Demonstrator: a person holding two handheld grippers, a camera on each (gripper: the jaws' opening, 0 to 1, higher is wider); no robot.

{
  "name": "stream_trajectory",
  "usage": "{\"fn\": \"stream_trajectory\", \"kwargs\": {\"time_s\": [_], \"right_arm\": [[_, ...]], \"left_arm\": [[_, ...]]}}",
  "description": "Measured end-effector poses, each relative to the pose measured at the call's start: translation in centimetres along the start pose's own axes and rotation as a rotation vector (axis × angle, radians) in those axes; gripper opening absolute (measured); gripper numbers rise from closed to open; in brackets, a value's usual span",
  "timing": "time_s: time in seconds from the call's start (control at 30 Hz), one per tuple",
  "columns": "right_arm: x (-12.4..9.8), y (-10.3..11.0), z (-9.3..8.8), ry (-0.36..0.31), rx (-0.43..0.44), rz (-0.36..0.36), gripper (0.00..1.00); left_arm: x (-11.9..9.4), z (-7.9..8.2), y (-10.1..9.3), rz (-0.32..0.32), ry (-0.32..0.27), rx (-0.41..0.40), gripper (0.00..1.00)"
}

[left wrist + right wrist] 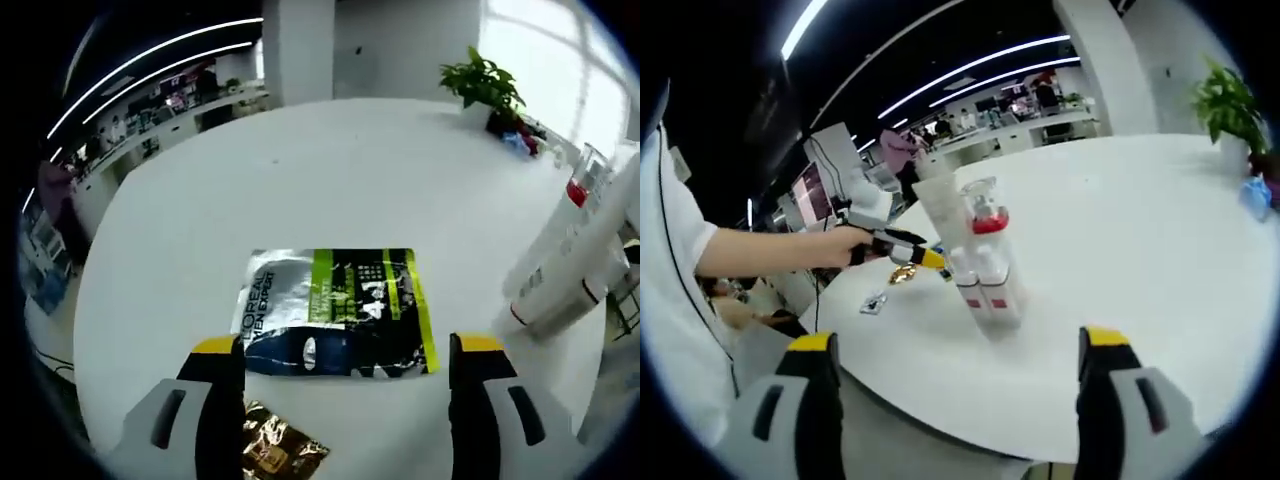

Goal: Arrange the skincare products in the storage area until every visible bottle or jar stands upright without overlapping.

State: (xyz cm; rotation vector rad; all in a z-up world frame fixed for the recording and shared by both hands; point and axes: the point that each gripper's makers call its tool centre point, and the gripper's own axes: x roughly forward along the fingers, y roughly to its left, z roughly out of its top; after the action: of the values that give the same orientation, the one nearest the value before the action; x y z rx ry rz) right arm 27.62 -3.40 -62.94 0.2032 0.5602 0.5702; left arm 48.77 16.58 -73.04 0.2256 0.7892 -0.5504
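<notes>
- Your left gripper (345, 350) hangs with its jaws wide and empty, straddling the near edge of the flat silver-and-green sachet (335, 312) on the white bench (300, 170). Closing from here could only pinch the foil's edge, and the sachet may crease or slide away.
- A crumpled gold wrapper (275, 445) lies just beside the left jaw; you could snag it by mistake.
- Your right gripper (955, 350) is also wide and empty, aimed at the cluster of white bottles (985, 275), which stand upright, touching, near the bench edge. They look tall and narrow, so a sideways nudge could topple one into the others or off the bench.
</notes>
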Motion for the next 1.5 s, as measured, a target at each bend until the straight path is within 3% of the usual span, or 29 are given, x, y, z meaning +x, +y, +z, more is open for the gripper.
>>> {"fn": "stream_trajectory", "kwargs": {"time_s": [0.13, 0.2, 0.4, 0.63, 0.83, 1.17, 1.23, 1.37, 1.47, 1.5], "right_arm": [[-0.2, -0.3, 0.2, -0.005, 0.008, -0.015, 1.00], [-0.3, -0.5, 0.1, -0.003, 0.008, -0.020, 0.99], [-0.2, -0.4, 0.2, -0.004, 0.013, -0.024, 0.99], [-0.1, -0.2, 0.5, -0.009, 0.007, -0.019, 0.99], [-0.1, -0.1, 0.4, -0.007, 0.004, -0.014, 0.99], [-0.2, 0.0, 0.7, -0.016, 0.001, -0.012, 0.99], [-0.4, -0.1, 0.6, -0.016, 0.001, -0.015, 0.99], [-0.5, -0.3, 0.5, -0.018, 0.007, -0.018, 0.99], [-0.4, -0.3, 0.5, -0.021, 0.013, -0.015, 0.99], [-0.3, -0.2, 0.4, -0.021, 0.013, -0.013, 0.99]], "left_arm": [[0.9, -0.8, 0.5, 0.000, 0.042, 0.018, 0.75], [1.1, -1.9, 0.5, -0.005, 0.088, -0.016, 0.74], [1.2, -1.6, 0.7, -0.018, 0.076, 0.031, 0.74], [0.4, -2.4, 0.7, -0.137, 0.122, 0.176, 0.74], [-0.9, -3.9, 0.5, -0.279, 0.213, 0.383, 0.74], [-1.2, -4.1, 0.3, -0.280, 0.261, 0.428, 0.74], [-1.3, -3.8, 0.4, -0.260, 0.252, 0.411, 0.78], [-2.0, -1.5, 0.2, -0.193, 0.150, 0.252, 0.81], [-2.3, -0.5, 0.0, -0.117, 0.078, 0.085, 0.83], [-2.5, -0.2, 0.1, -0.058, 0.050, 0.006, 0.83]]}}
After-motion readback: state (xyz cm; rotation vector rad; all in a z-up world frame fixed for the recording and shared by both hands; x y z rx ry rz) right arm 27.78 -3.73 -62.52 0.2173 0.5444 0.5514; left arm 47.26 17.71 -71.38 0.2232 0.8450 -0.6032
